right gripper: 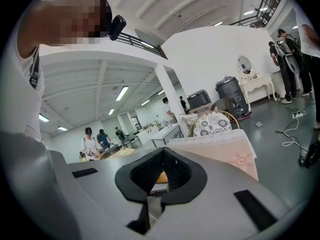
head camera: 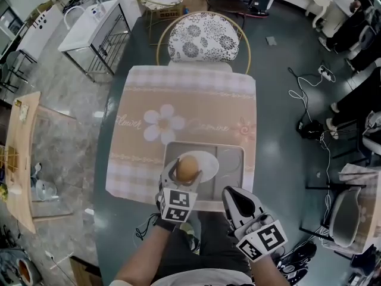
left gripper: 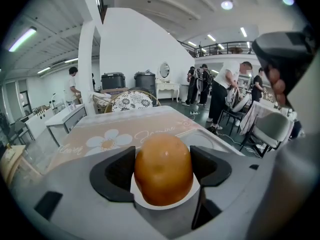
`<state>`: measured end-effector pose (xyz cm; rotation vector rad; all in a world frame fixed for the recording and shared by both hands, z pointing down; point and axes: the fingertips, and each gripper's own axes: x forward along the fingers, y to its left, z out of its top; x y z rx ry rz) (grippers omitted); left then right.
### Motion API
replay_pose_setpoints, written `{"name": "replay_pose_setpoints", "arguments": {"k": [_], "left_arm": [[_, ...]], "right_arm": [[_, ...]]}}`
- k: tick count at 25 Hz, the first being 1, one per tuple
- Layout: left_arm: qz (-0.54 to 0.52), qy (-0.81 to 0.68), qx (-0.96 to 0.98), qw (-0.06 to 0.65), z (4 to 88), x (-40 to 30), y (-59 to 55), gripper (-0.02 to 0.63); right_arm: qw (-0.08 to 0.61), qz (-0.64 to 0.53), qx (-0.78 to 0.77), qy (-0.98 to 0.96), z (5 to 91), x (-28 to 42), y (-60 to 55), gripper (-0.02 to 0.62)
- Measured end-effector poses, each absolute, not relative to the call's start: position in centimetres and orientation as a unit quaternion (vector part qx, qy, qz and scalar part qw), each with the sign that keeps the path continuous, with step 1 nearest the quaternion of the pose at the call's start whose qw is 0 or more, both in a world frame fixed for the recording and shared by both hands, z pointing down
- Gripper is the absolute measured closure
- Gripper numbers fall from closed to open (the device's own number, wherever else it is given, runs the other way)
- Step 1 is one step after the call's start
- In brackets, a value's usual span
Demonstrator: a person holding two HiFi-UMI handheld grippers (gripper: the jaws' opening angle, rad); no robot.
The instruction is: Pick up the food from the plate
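Observation:
A brown, egg-shaped piece of food [head camera: 187, 168] sits between the jaws of my left gripper [head camera: 186, 176], which is shut on it over the white plate [head camera: 208, 163]. In the left gripper view the food [left gripper: 163, 159] fills the gap, both dark pads press its sides, and a strip of the plate [left gripper: 165, 204] shows under it. Whether the food still touches the plate I cannot tell. The plate lies in a grey tray [head camera: 231, 159]. My right gripper [head camera: 233, 198] hangs at the table's near edge, right of the tray, shut and empty [right gripper: 162, 173].
The tray rests on a pink flowered tablecloth [head camera: 178, 121] over a dark table. A chair with a patterned cushion [head camera: 202, 37] stands at the far side. Cables and a power strip [head camera: 324, 71] lie on the floor at the right. People stand in the room behind.

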<state>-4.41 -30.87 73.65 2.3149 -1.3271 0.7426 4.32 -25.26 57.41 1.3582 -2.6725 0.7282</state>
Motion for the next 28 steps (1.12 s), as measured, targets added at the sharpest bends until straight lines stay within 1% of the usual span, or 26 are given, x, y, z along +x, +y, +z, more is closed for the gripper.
{"name": "replay_pose_setpoints", "arguments": {"k": [14,28], "left_arm": [[0.215,-0.454,0.846,0.18,61.0,-3.7,-24.8,0.261],[0.158,-0.445,0.866,0.162,49.3,-4.6,-18.2,0.261]], "right_arm": [[0.031,0.231,0.445,-0.864,50.7,3.6,-22.5,0.58],[0.012,0.204,0.446,-0.871,44.1,1.8,-19.4,0.58]]}}
